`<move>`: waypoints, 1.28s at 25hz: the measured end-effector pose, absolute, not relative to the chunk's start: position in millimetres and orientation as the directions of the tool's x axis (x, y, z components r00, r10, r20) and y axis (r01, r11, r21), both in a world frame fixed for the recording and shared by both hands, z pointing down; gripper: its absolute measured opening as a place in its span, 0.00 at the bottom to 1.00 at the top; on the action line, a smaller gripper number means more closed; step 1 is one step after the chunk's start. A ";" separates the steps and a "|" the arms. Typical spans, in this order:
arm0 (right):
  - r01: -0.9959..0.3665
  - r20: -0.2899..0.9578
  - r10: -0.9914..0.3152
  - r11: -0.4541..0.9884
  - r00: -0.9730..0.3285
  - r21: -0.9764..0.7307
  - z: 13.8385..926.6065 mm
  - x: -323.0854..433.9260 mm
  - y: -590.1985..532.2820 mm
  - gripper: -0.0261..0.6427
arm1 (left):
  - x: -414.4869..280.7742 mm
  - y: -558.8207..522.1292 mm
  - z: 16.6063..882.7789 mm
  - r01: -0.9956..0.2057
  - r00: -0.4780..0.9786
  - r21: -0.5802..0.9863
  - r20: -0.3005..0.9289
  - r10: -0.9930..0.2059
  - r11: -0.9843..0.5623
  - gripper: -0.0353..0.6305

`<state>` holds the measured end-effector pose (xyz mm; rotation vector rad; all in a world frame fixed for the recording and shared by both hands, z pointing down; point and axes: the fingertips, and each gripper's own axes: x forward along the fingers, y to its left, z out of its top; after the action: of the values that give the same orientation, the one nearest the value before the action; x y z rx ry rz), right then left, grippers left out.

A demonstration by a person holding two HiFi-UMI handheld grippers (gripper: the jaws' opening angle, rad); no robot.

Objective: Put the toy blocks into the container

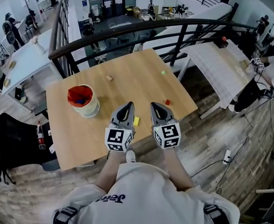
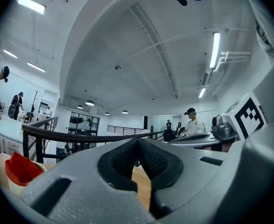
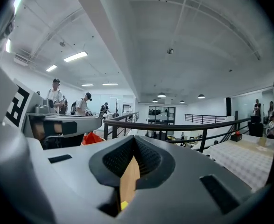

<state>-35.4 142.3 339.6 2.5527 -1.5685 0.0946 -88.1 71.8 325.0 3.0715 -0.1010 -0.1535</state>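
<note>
— Yellow block [image 1: 136, 121] or red block [image 1: 167, 102]: which one is closer to you?

— For me, the yellow block. It lies on the worktop [image 1: 141, 85] in the gap between my two grippers. It is just beside the left gripper [image 1: 126, 106] on its inner side, a little back from the tip, toward me. The red block sits just off the tip of the right gripper [image 1: 156, 108], on its outer side.

— How do your jaws stand?

— Both pairs are closed right up and hold nothing. Each gripper view shows the pads meeting, with only worktop in the slit below them. There is a sliver of yellow low in the right one.

— Which way does the yellow one run?

— It looks slightly longer along the line away from me, but it is too small to be sure.

— And the container?

— I see the container [image 1: 84, 101], a cream cup with a red lining, standing to the left of my left gripper, near it but apart. A tan block [image 1: 109, 78] and a green block [image 1: 163, 72] lie further out, well apart from both hands.

— So which hand goes?

— I judge the left. It is nearest the yellow block and on the container's side, but I must draw it back and open its jaws first.
</note>
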 end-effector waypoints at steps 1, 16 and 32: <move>-0.892 0.138 -0.881 -0.443 0.452 0.093 339.6 -22.2 129.1 0.06 | -77.5 57.2 326.1 -0.062 0.994 0.074 -0.091 -0.068 -0.995 0.06; -0.962 0.364 -0.895 -0.272 0.256 0.006 434.7 88.7 74.1 0.06 | 9.5 -24.0 422.6 -0.146 0.985 0.164 0.119 -0.128 -0.976 0.06; -0.990 0.565 -0.813 0.106 -0.138 -0.090 526.4 91.8 43.7 0.06 | -0.4 12.7 598.0 -0.176 0.823 0.303 0.567 0.028 -0.937 0.07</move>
<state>91.8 43.7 526.4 1.7623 -2.0165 0.6475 -0.4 12.7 598.0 2.6626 -0.1118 0.8354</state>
